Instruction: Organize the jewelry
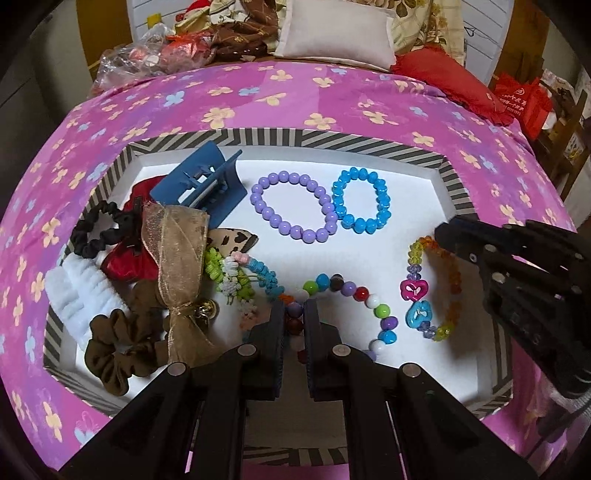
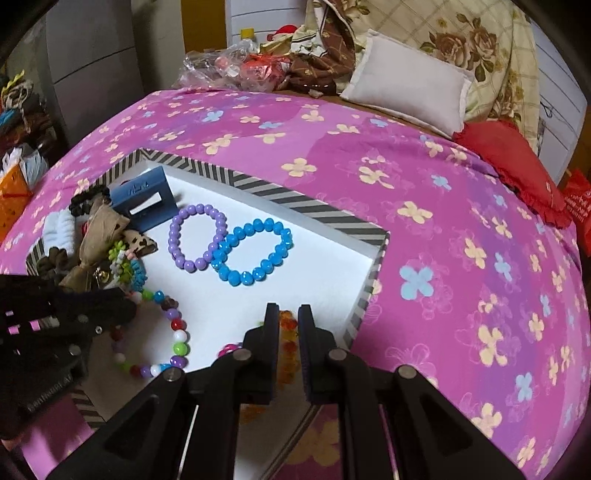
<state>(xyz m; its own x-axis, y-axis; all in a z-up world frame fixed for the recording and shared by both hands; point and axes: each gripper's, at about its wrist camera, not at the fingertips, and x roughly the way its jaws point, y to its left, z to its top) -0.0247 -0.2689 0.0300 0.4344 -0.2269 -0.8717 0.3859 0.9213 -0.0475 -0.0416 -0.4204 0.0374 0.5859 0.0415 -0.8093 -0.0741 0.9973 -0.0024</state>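
A striped tray with a white floor lies on the pink floral bedspread. A purple bead bracelet and a blue bead bracelet lie at its back. My left gripper is shut on a multicoloured bead bracelet at the tray's front. My right gripper is shut on an orange and rainbow bracelet with heart charms; it also shows in the right wrist view.
Hair things fill the tray's left side: a blue claw clip, a gold ribbon bow, brown, black and white scrunchies, and braided bands. Pillows and clutter lie at the bed's far end.
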